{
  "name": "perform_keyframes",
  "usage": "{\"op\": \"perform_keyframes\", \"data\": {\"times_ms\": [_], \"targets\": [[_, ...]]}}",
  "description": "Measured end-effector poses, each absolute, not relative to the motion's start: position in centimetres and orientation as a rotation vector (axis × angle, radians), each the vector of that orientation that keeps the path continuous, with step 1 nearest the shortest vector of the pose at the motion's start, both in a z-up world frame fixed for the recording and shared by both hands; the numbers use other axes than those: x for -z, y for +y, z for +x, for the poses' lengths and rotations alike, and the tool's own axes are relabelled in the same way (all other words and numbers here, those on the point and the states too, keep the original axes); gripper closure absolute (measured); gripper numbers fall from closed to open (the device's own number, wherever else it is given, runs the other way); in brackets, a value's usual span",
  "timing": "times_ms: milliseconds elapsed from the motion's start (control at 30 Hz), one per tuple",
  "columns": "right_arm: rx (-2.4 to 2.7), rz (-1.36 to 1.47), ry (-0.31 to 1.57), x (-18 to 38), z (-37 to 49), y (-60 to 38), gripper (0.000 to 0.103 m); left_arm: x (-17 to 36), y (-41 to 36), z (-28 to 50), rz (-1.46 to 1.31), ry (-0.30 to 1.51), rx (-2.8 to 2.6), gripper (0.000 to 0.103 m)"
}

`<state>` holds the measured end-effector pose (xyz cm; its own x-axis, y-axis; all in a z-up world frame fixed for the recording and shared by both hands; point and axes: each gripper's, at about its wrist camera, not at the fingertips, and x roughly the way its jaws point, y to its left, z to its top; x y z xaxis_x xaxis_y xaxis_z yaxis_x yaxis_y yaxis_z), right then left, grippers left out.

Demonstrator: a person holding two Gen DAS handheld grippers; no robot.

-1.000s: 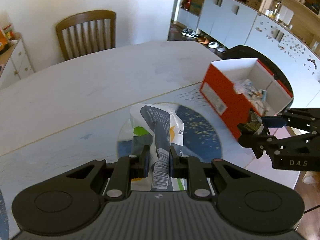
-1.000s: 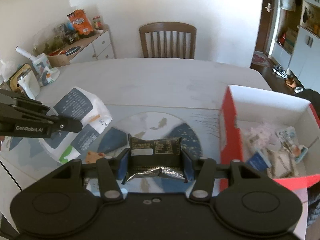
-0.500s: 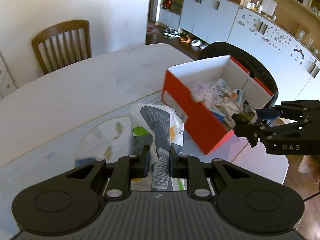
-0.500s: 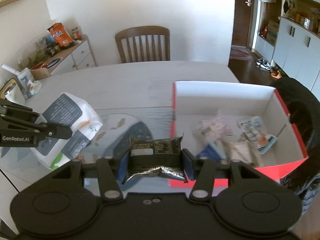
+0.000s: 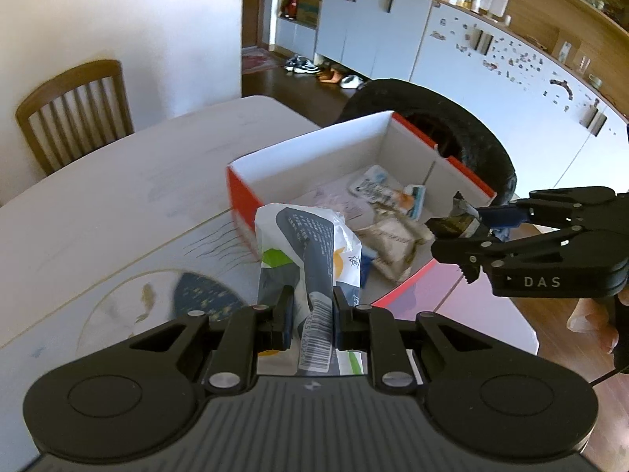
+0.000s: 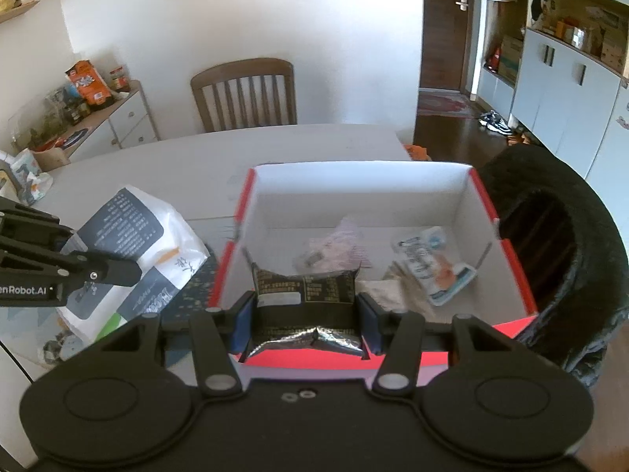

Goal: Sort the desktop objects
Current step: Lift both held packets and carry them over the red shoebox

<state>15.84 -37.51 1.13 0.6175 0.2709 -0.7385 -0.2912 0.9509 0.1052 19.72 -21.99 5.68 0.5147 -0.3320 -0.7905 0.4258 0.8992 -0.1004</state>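
Note:
My left gripper (image 5: 312, 308) is shut on a white and grey snack bag (image 5: 310, 247) and holds it up just left of the red box (image 5: 243, 200). The bag also shows in the right wrist view (image 6: 133, 251). My right gripper (image 6: 306, 314) is shut on a dark foil packet (image 6: 304, 295) and holds it over the near edge of the red box (image 6: 487, 200). In the left wrist view the right gripper (image 5: 464, 244) holds that packet (image 5: 460, 220) at the box's right side. Several small packets (image 6: 432, 259) lie inside the box.
The white table (image 5: 98, 204) has a round blue print (image 5: 196, 291) under glass. A wooden chair (image 6: 243, 94) stands at the far side. A black round seat (image 6: 558, 244) sits beside the box. A sideboard with groceries (image 6: 90, 118) stands at the left.
Both grippers have moved to the right toward the red box, each still holding its packet. The right gripper's packet now hangs over the box's near edge.

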Motion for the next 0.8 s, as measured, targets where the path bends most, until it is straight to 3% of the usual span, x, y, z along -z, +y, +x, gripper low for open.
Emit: {"op": "perform_keyframes", "data": {"times_ms": [800], "targets": [[-0.318,-0.034,0.890,1.1,23.3,-43.7,0.050,-3.8,-30.7,25.5,0.169,0.939,0.442,0.086]]}}
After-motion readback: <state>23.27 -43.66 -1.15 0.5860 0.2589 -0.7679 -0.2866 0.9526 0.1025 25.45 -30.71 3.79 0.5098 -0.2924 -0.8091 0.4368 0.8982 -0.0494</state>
